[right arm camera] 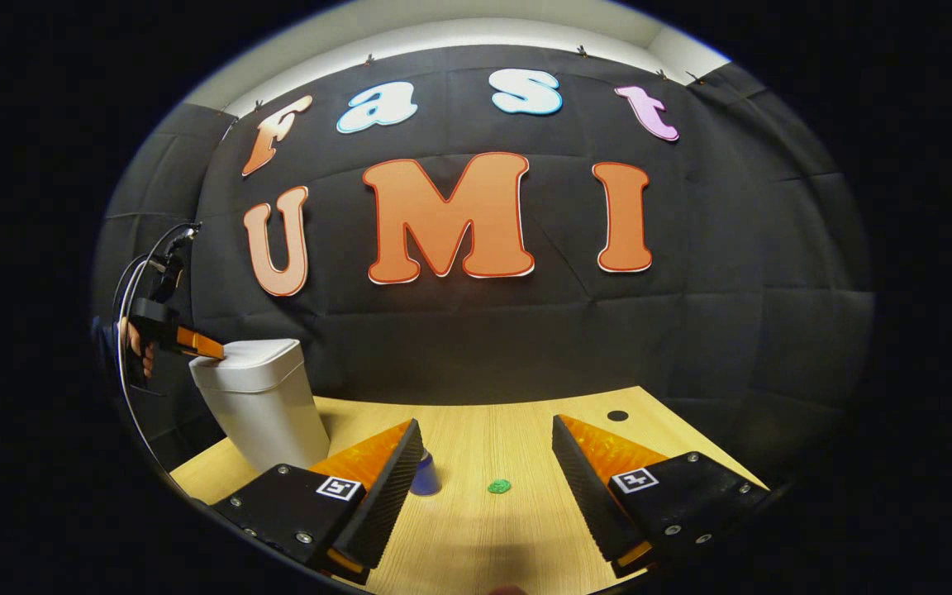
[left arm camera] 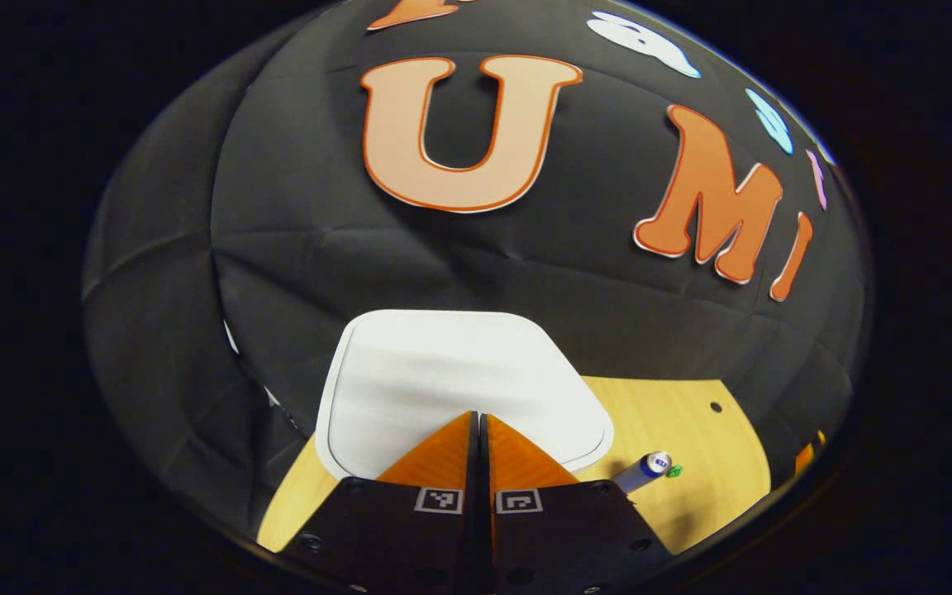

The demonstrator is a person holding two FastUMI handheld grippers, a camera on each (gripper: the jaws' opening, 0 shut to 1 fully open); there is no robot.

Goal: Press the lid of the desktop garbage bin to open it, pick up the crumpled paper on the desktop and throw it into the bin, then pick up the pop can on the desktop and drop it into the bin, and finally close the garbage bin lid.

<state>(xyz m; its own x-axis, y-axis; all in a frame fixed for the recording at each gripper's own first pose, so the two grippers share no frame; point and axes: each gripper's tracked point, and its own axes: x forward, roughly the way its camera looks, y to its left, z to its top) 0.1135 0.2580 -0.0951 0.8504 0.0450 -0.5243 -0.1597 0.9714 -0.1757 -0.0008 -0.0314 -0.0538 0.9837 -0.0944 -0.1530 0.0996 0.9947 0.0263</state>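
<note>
Two grippers work over a light wooden table [right arm camera: 476, 529] inside a booth with black cloth walls [right arm camera: 732, 330]. A small round hole [right arm camera: 617, 416] sits in the table top near the far edge, at about 1 o'clock from the right gripper [right arm camera: 488, 479].

In the right gripper view, the white garbage bin [right arm camera: 265, 405] stands at 10 o'clock, and its lid [right arm camera: 249, 354] is down. The left gripper [right arm camera: 216, 351] touches the lid's near edge, held by a hand [right arm camera: 135, 347] that is half cut off at the side. The right gripper's jaws are wide apart with nothing between them.

In the left gripper view, the jaws are closed together, tips resting on the white lid.

The pop can [left arm camera: 644, 471] lies on the table at 3 o'clock from those tips. In the right gripper view it is mostly hidden behind one finger [right arm camera: 377, 479]. A tiny green thing [right arm camera: 498, 487] lies beside it, too small to make out.
</note>
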